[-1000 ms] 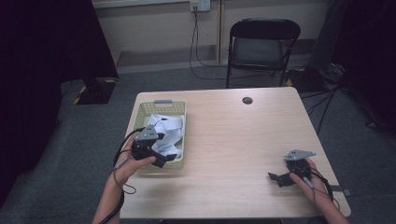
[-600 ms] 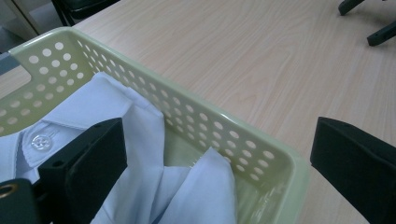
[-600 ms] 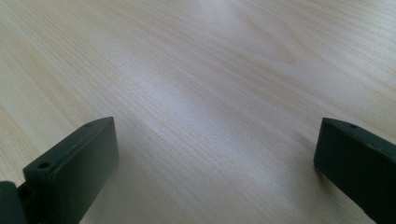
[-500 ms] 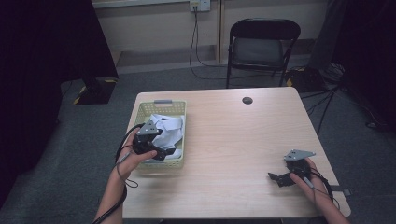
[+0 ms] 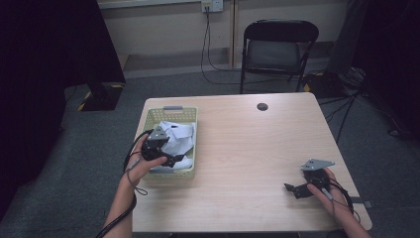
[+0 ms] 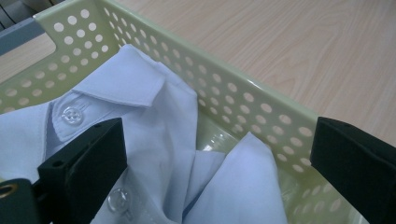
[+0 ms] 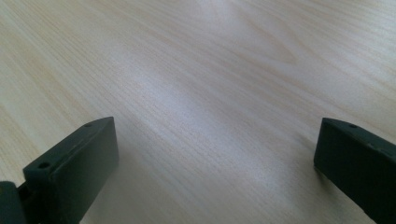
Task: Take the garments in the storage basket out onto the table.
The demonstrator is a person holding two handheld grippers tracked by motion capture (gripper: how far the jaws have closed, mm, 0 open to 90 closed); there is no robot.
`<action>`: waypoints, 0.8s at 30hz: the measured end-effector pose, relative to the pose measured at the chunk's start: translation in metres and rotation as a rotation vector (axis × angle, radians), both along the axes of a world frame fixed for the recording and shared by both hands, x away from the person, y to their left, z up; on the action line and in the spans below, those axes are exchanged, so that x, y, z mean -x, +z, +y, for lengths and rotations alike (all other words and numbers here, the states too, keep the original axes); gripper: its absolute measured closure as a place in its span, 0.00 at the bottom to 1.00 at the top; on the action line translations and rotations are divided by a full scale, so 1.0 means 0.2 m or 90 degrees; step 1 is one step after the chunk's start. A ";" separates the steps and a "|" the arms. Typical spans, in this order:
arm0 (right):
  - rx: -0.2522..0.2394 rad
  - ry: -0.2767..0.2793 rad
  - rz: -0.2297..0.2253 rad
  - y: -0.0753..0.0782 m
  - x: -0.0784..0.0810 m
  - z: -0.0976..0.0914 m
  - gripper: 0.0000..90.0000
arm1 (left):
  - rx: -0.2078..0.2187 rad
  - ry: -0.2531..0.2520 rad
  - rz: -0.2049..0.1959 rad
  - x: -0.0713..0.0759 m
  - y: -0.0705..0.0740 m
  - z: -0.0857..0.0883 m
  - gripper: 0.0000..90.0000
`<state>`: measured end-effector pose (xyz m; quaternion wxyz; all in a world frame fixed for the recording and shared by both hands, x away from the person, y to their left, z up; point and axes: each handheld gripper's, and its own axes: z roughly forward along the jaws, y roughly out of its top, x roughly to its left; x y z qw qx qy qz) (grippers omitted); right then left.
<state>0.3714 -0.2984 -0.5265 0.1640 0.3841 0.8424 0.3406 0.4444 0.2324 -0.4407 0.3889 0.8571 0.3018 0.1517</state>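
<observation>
While the right gripper (image 5: 297, 190) is resting wide apart on the bench (image 5: 247, 148), the left gripper (image 5: 173, 159) is hovering, jaws spread, over the white shirt (image 6: 154, 154) in the basket (image 5: 171, 115).

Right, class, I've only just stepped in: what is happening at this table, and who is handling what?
A person sits at a wooden table with a two-jaw gripper in each hand. The left gripper hangs open over a white shirt crumpled in a pale green perforated basket, apparently about to grasp it. Nothing is gripped yet. The right gripper rests open near the table's front right corner, over bare wood.
</observation>
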 end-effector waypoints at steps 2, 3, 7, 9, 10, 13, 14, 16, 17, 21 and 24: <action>0.000 0.000 0.000 0.00 0.00 0.00 0.00 | -0.008 0.004 0.001 -0.01 -0.01 0.00 0.04; 0.000 0.000 0.000 0.00 0.00 0.00 0.00 | -0.009 0.006 0.003 -0.02 -0.01 0.01 0.04; 0.000 0.000 0.000 0.00 0.00 0.00 0.00 | -0.011 0.018 0.010 -0.03 -0.02 0.02 0.04; 0.000 0.000 0.000 0.00 0.00 0.00 0.00 | -0.019 0.022 0.014 -0.04 -0.02 0.02 0.04; 0.000 0.000 0.000 0.00 0.00 0.00 0.00 | -0.022 0.024 0.015 -0.05 -0.03 0.02 0.04; 0.000 0.000 0.000 0.00 0.00 0.00 0.00 | -0.026 0.030 0.021 -0.06 -0.03 0.02 0.04; 0.000 0.000 0.000 0.00 0.00 0.00 0.00 | -0.028 0.030 0.022 -0.07 -0.03 0.02 0.04; 0.000 0.000 0.000 0.00 0.00 0.00 0.00 | -0.037 0.030 0.024 -0.07 -0.03 0.02 0.03; 0.000 0.000 0.000 0.00 0.00 0.00 0.00 | -0.041 0.032 0.023 -0.07 -0.04 0.02 0.03; 0.000 0.000 0.000 0.00 0.00 0.00 0.00 | -0.065 0.046 0.019 -0.08 -0.04 0.03 0.03; 0.000 0.000 0.000 0.00 0.00 0.00 0.00 | -0.070 0.050 0.031 -0.09 -0.05 0.04 0.03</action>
